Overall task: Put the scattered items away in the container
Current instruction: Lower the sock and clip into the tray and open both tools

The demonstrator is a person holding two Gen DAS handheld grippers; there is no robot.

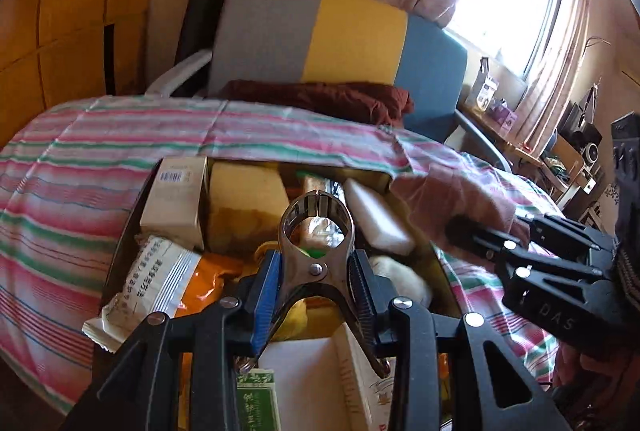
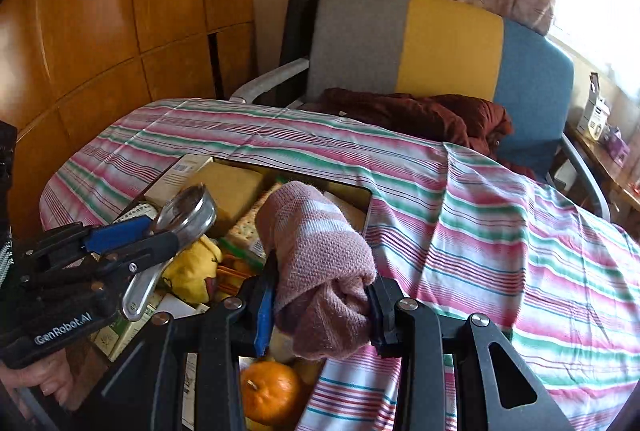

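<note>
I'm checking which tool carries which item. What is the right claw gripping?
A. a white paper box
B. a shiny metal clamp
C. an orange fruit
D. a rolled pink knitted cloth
D: in the right wrist view the right claw pinches the rolled pink knitted cloth between its pads, above the full container; the shiny metal clamp sits in the left claw.

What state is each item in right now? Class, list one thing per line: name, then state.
left gripper: shut on the metal clip.
metal clip: held above the container, its ring end closed.
right gripper: shut on the pink cloth.
pink cloth: bunched, held above the container.
container: open, crowded with items.
orange: lying in the container.
striped tablecloth: spread, rumpled at the right.
</note>
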